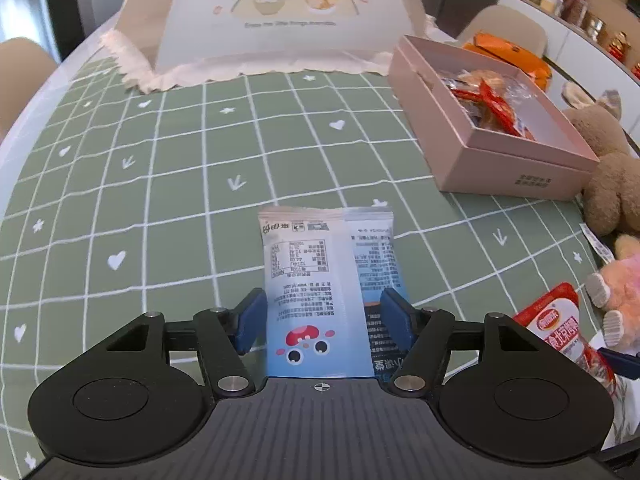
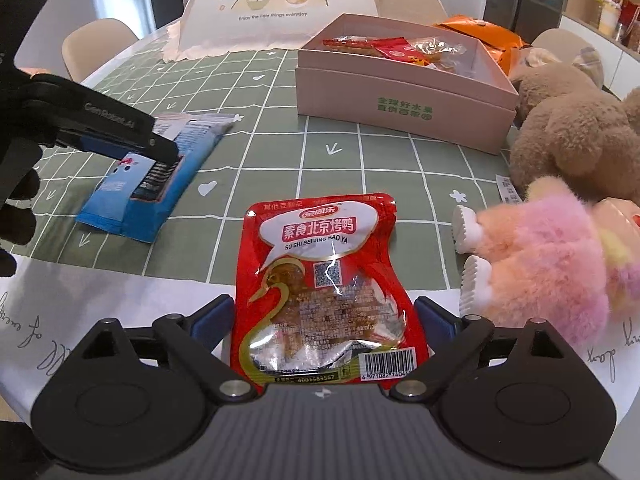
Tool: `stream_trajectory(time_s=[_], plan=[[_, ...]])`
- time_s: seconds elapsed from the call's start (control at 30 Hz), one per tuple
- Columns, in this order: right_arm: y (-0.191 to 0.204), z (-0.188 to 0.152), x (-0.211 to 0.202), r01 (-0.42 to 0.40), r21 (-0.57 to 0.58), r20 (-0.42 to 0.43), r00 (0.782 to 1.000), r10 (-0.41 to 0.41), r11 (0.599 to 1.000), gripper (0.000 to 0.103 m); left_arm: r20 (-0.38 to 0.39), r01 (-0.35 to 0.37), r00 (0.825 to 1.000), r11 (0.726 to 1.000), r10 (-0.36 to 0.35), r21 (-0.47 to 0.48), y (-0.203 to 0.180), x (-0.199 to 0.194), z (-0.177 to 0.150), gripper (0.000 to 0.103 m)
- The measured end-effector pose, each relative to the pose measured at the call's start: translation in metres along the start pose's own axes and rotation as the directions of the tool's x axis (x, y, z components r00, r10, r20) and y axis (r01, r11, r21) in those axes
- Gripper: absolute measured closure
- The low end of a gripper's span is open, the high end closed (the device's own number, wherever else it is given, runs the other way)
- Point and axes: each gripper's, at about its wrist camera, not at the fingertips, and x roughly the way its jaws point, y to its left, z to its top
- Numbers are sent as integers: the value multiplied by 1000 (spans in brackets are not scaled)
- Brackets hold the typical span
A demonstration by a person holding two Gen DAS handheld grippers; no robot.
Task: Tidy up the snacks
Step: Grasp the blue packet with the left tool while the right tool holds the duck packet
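Observation:
A blue and white snack packet (image 1: 316, 264) lies flat on the green checked tablecloth. My left gripper (image 1: 324, 316) is open and straddles the packet's near end, a blue pad on each side. From the right wrist view one left finger (image 2: 120, 136) hangs just over that packet (image 2: 132, 216). A red pouch of roast-duck snack (image 2: 320, 264) lies near the table's front edge, also visible in the left wrist view (image 1: 556, 320). My right gripper (image 2: 324, 320) is open around its near end, with gaps at both pads. The pink box (image 2: 400, 96) holds several red snack packs.
A brown plush toy (image 2: 572, 132) and a pink plush toy (image 2: 548, 264) sit at the right, close to the red pouch. A mesh food cover (image 2: 276, 4) stands at the back, with an orange bag (image 2: 480, 28) behind the box. Chairs ring the table.

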Motion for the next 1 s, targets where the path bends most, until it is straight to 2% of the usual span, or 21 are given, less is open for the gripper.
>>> stream_trajectory(time_s=[0.07, 0.13, 0.2, 0.3, 0.4, 0.43, 0.47, 0.57, 0.63, 0.7, 0.8, 1.0], plan=[[0, -1, 0, 2, 3, 4, 1000, -2, 1000, 8, 9, -18, 1000, 999, 18, 33, -5, -2, 1, 34], [0, -1, -1, 4, 5, 8, 1000, -4, 1000, 8, 55, -54, 997, 996, 50, 75, -13, -11, -1, 40], [0, -2, -1, 5, 7, 12, 1000, -5, 1000, 7, 89, -65, 994, 991, 55, 117, -21, -20, -6, 39], [2, -2, 0, 7, 9, 12, 1000, -7, 1000, 5, 31, -29, 999, 988, 24, 154, -28, -10, -6, 38], [2, -2, 0, 8, 10, 12, 1000, -8, 1000, 5, 3, -13, 1000, 980, 12, 196, -37, -2, -9, 26], [2, -2, 0, 8, 10, 13, 1000, -8, 1000, 5, -6, 6, 1000, 978, -5, 206, -39, -1, -9, 18], [2, -2, 0, 9, 11, 14, 1000, -9, 1000, 5, -12, 25, 1000, 978, -23, 206, -40, 0, -10, 14], [2, -3, 0, 8, 10, 16, 1000, -8, 1000, 5, 17, 41, 999, 989, -44, 140, -32, -6, -8, 18], [2, -4, 0, 8, 10, 19, 1000, -8, 1000, 4, 52, -8, 999, 997, 4, 81, -23, -10, -8, 20], [2, -4, -1, 8, 12, 22, 1000, -8, 1000, 4, 24, -47, 999, 998, 46, 46, -14, -4, -6, 20], [3, -5, 0, 6, 9, 24, 1000, -6, 1000, 2, -14, -8, 1000, 1000, 8, -15, -3, 5, -3, 17], [4, -6, 0, 3, 17, 29, 1000, -3, 1000, 0, -25, 7, 1000, 1000, -6, 27, -12, 9, -3, 15]])
